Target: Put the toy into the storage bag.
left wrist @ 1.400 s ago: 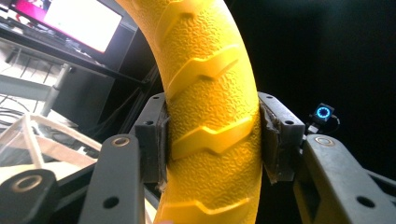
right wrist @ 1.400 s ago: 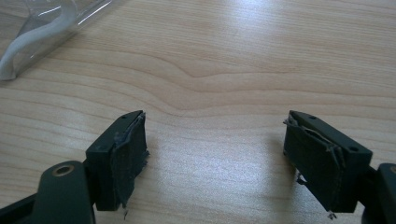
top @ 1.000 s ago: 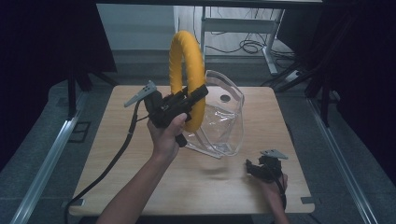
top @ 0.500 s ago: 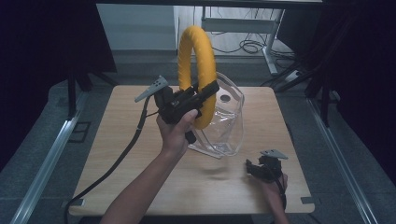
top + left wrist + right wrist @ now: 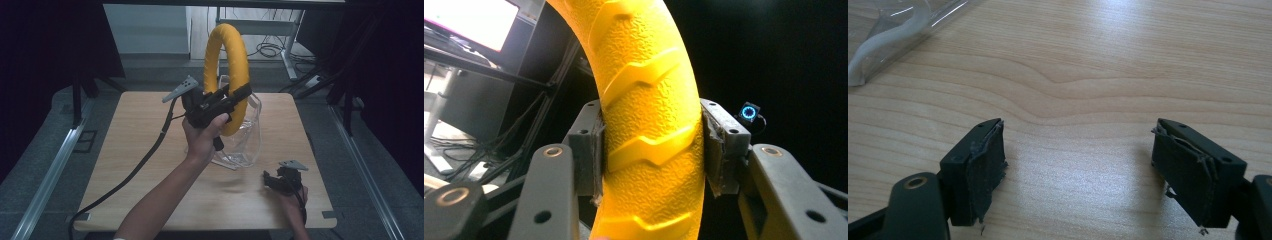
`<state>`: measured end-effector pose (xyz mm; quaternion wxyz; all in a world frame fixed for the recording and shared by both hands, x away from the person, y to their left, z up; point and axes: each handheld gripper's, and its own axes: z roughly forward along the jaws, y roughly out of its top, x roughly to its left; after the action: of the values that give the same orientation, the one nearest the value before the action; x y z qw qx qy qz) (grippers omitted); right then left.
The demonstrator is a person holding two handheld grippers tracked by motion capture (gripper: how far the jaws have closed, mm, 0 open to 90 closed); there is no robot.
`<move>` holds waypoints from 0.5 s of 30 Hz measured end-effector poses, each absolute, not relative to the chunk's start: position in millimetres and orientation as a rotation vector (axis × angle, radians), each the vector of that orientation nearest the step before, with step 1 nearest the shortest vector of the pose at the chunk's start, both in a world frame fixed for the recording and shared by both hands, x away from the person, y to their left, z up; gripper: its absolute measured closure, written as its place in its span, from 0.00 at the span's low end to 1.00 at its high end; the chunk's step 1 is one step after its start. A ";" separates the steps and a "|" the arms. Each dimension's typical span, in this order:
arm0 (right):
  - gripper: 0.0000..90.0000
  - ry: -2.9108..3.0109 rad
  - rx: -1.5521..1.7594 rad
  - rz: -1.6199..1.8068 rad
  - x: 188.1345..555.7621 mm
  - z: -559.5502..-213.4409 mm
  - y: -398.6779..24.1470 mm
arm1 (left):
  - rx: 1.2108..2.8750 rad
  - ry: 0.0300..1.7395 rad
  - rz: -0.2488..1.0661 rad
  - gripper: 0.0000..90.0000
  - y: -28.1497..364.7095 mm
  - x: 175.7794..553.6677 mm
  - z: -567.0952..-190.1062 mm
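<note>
Between left gripper [image 5: 651,150] jaws, yellow ring [image 5: 649,100]

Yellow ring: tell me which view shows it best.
The high view: the whole yellow ring stands upright above the table, clamped by the left gripper. The left gripper view gives a close stretch of its ridged surface between the pads.
</note>
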<state>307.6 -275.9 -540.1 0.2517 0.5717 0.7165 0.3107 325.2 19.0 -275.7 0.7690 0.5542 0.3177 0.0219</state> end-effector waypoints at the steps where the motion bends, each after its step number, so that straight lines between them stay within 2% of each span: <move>1: 0.24 1.949 1.555 0.846 307.7 -540.1 -275.9 | 1.203 0.689 0.047 0.56 19.0 325.2 -275.7; 15: 0.24 1.950 1.557 0.847 307.7 -540.0 -275.8 | 1.220 0.679 0.026 0.56 -9.2 333.1 -282.1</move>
<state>307.7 -275.8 -540.0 0.2505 0.5722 0.7163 0.3111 333.1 -9.2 -282.1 0.7661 0.5615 0.3125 0.0121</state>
